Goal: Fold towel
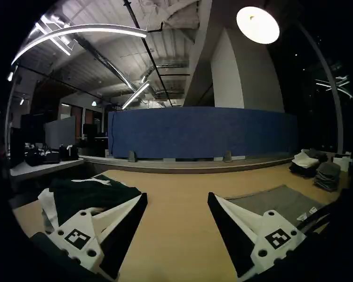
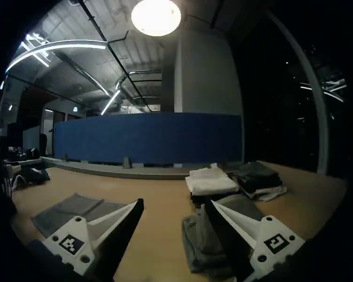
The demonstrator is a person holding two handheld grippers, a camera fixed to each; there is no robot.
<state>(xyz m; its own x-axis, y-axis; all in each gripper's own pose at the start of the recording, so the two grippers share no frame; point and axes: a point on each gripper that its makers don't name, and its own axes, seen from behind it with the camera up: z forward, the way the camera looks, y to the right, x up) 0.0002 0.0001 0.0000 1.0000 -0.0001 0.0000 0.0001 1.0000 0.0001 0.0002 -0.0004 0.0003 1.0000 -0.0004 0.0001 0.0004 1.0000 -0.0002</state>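
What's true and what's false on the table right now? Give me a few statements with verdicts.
1. Both grippers are open and empty. True: the left gripper and the right gripper have their fingers apart with nothing between them.
2. The white towel lies spread flat. False: it is folded and sits on top of a stack.
3. A grey towel lies flat on the table. True.
4. The partition behind the table is red. False: it is blue.
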